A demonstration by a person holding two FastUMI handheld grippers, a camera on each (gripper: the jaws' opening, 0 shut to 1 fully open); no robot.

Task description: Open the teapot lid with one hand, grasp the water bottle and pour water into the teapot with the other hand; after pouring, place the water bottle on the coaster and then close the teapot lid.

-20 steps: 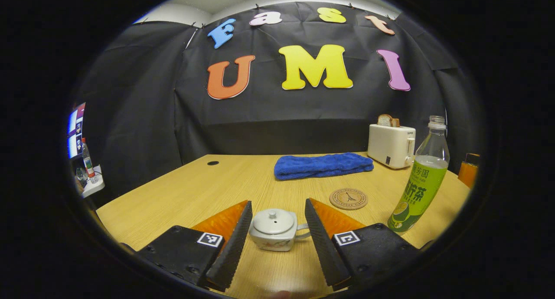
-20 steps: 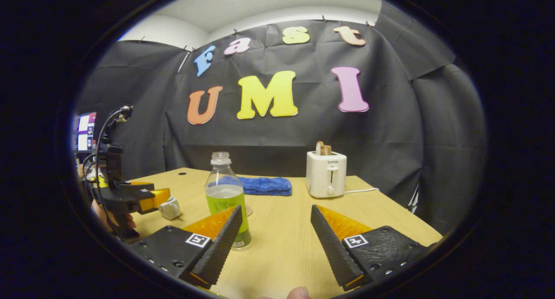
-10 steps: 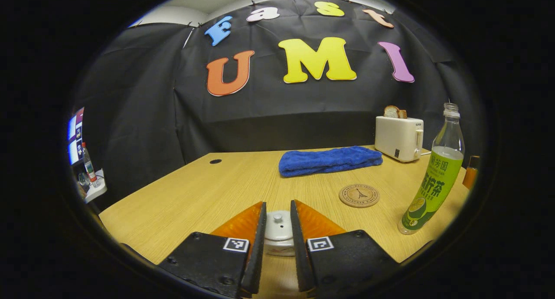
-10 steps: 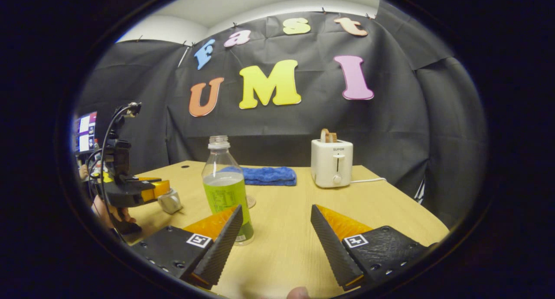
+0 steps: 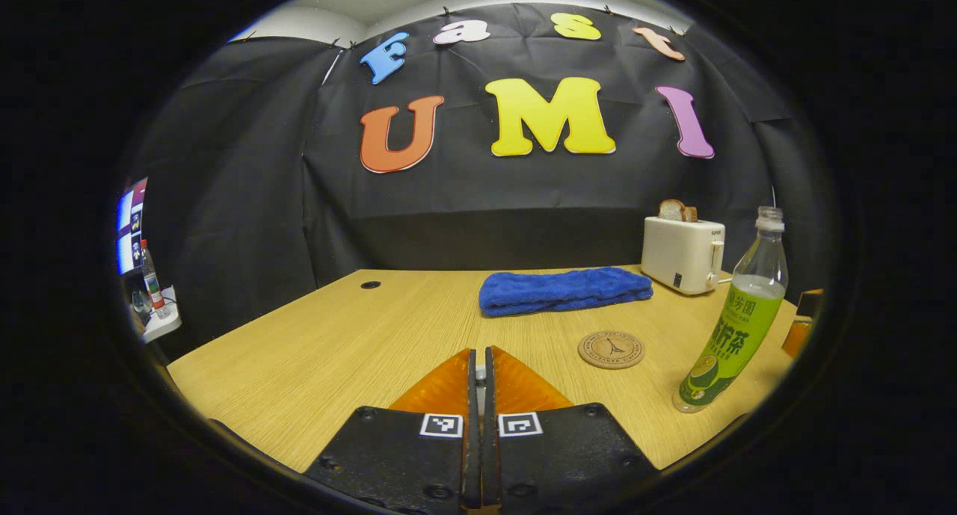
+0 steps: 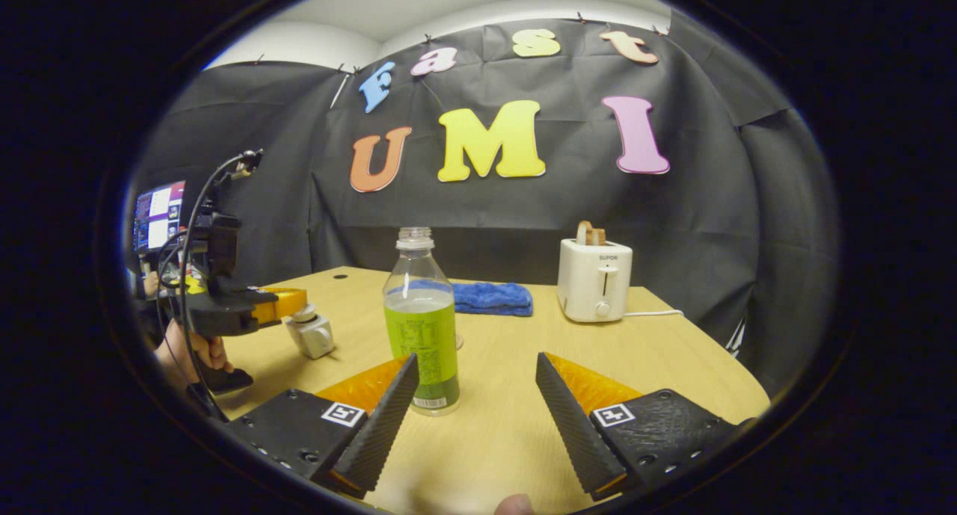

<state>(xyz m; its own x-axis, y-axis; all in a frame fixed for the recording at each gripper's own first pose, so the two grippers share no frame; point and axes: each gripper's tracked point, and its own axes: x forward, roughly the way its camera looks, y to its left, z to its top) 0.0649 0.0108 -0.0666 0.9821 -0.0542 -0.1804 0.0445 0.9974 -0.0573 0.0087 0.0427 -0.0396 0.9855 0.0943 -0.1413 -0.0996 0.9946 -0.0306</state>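
My left gripper (image 5: 479, 353) is shut, and a sliver of the white teapot lid (image 5: 479, 374) shows between its fingers. In the right gripper view the left gripper (image 6: 282, 303) pinches the teapot lid (image 6: 303, 315) by its knob, at or just above the small white teapot (image 6: 315, 340). The uncapped bottle (image 6: 422, 328) with a green label and green drink stands upright just ahead of my right gripper (image 6: 476, 358), slightly left of its gap. That gripper is open and holds nothing. The round cork coaster (image 5: 611, 349) lies left of the bottle (image 5: 736, 328).
A folded blue towel (image 5: 564, 291) and a white toaster (image 5: 682, 253) with bread stand at the back of the wooden table (image 5: 329, 335). A hand (image 6: 187, 350) holds the left gripper's handle. A monitor (image 6: 157, 216) glows beyond the table's left edge.
My left gripper went from open around the teapot to shut on the lid's knob. The right gripper drifted so the bottle sits nearer its centre, and stayed open.
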